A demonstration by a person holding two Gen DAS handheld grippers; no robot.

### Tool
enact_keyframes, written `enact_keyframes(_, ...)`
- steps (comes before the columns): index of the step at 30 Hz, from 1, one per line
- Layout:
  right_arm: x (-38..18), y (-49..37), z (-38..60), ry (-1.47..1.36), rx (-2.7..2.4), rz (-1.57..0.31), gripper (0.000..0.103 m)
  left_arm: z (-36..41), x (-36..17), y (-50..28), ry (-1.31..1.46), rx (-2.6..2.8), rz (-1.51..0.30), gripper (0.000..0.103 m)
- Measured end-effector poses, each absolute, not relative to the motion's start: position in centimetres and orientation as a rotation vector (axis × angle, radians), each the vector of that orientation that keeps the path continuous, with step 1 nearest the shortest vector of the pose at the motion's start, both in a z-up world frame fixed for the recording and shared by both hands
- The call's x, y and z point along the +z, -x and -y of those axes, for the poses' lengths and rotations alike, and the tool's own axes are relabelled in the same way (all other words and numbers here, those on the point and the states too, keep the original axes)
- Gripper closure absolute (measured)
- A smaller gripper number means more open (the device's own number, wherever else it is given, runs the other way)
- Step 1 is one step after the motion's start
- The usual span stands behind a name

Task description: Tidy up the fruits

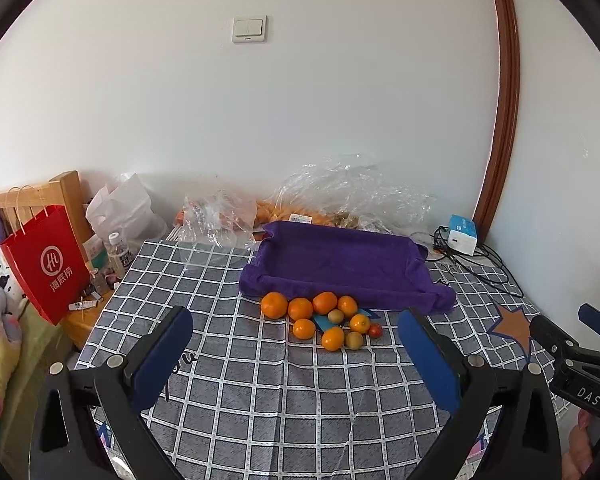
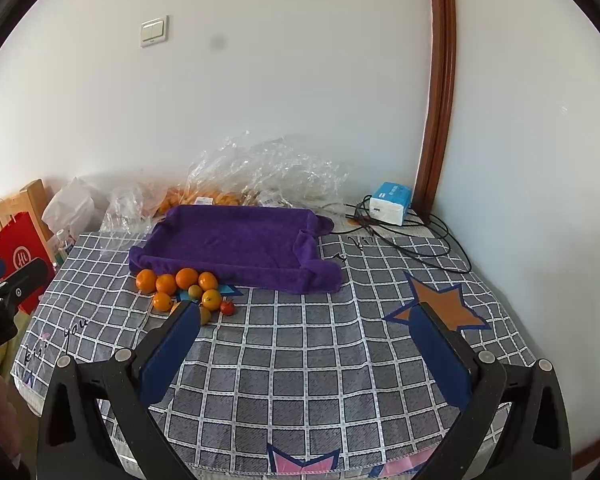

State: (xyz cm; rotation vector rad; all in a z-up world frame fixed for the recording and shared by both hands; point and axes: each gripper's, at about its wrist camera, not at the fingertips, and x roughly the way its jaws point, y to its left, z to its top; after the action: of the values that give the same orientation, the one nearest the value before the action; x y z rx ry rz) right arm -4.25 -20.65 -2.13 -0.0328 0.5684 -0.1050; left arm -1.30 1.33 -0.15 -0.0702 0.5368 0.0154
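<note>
Fruits sit in a tight cluster at centre frame in the left wrist view: mandarins (image 1: 274,305), two small kiwis (image 1: 335,315) and one cherry tomato (image 1: 375,330), all on the checked tabletop (image 1: 260,380), just in front of the near edge of the purple towel-lined tray (image 1: 340,260), the back row touching or nearly touching its rim. Tray looks empty. Left tool (image 1: 296,360) fills lower frame, blue pads spread wide, nothing between them, well short of the fruit. Right tool (image 2: 306,344) also wide apart and empty, lower frame of its own view, aimed at bare cloth to the right of the pile; fruit cluster shows left of centre there, one piece partly hidden behind its left pad (image 2: 172,356). Clear plastic bags (image 1: 340,196) with more orange fruit lie behind the tray against the wall, red paper bag (image 1: 44,264) at left edge, white box with cables (image 1: 462,236) at upper right of the tabletop. Judged step: start of sorting, nothing picked yet. Next move likely needs one tool brought forward and down over a single outer fruit, pads straddling it, closing gently since round fruit rolls and neighbours are touching, then lifting over the tray rim.
</note>
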Motion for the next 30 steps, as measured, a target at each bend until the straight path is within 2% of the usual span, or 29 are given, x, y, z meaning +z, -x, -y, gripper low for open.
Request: enact_keyframes(30,-1.7,4.93,19.85,0.051,-0.108,-0.548,0.001,-1.53,-0.18,1.76,0.082,0.019,-0.544,0.0)
